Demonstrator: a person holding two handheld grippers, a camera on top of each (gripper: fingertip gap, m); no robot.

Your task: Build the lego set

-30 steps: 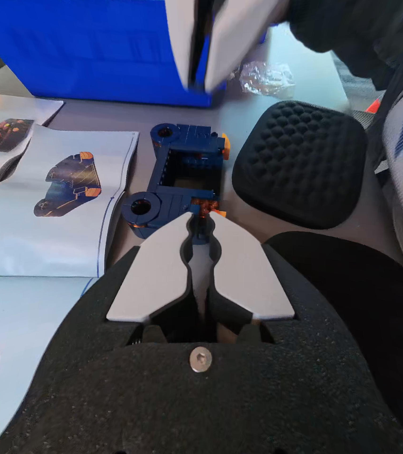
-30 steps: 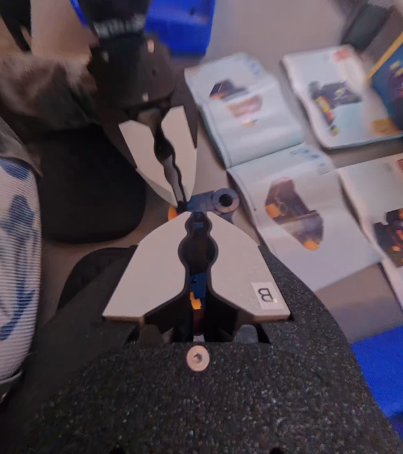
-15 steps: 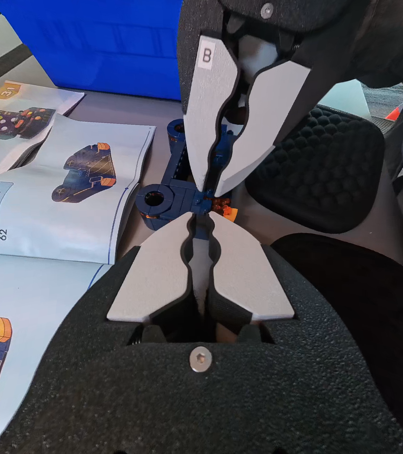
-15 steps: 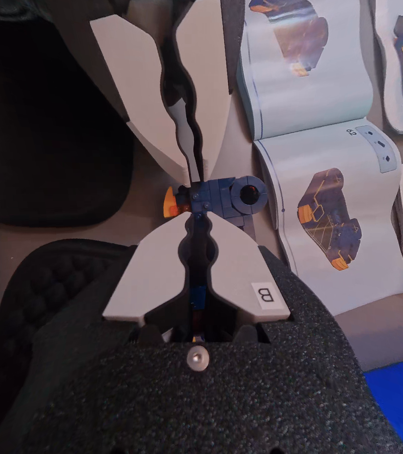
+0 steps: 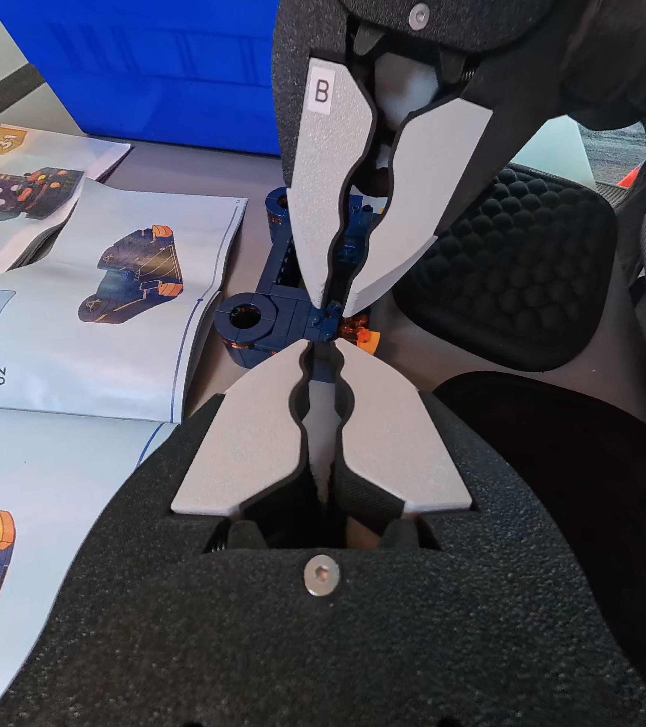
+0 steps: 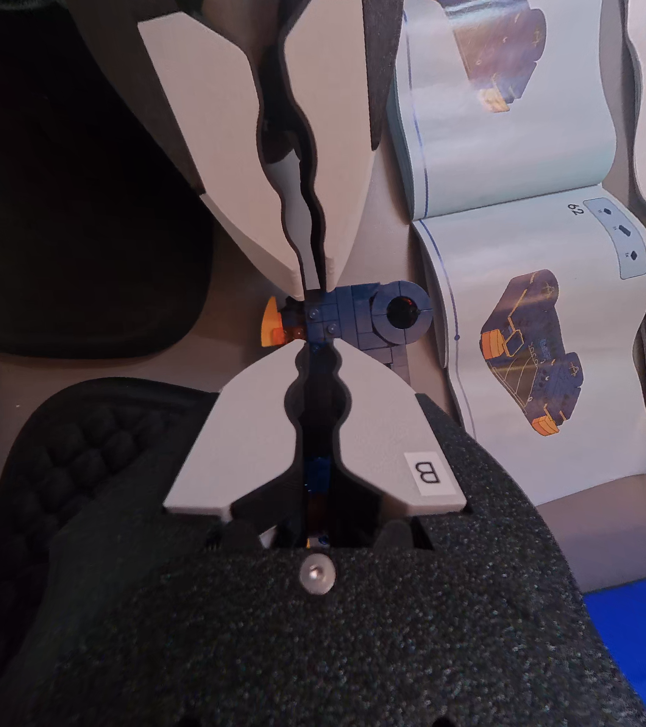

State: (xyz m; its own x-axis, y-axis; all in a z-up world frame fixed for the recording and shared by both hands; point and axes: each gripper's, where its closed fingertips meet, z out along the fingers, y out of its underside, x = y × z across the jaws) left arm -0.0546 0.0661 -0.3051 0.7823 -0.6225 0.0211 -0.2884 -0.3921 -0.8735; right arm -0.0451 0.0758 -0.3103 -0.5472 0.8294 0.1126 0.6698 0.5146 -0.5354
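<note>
Right then, both grippers met nose to nose over the dark blue lego build [image 5: 274, 318], which sat on the grey table [image 5: 179, 165] between them. The left gripper [image 5: 322, 346] had its fingers drawn narrow and clamped on the near end of the build, apparently to steady it against a push. From above came the right gripper [image 5: 333, 309], fingers nearly closed, tips down on the studded top beside the orange piece [image 5: 366, 336]; a small dark bit seemed pinched there (too tiny to be certain), so I judged a part was being pressed home.

The right wrist view showed the same meeting from the other side, with the build's round ring [image 6: 400, 314] poking out towards the open instruction booklet [image 6: 530, 354]. Crowding the work were a black dimpled pad [image 5: 510, 267] just beside the build and a blue bin [image 5: 136, 67] behind. Nothing blocked the fingers, though each gripper hid the joint from the other's camera.
</note>
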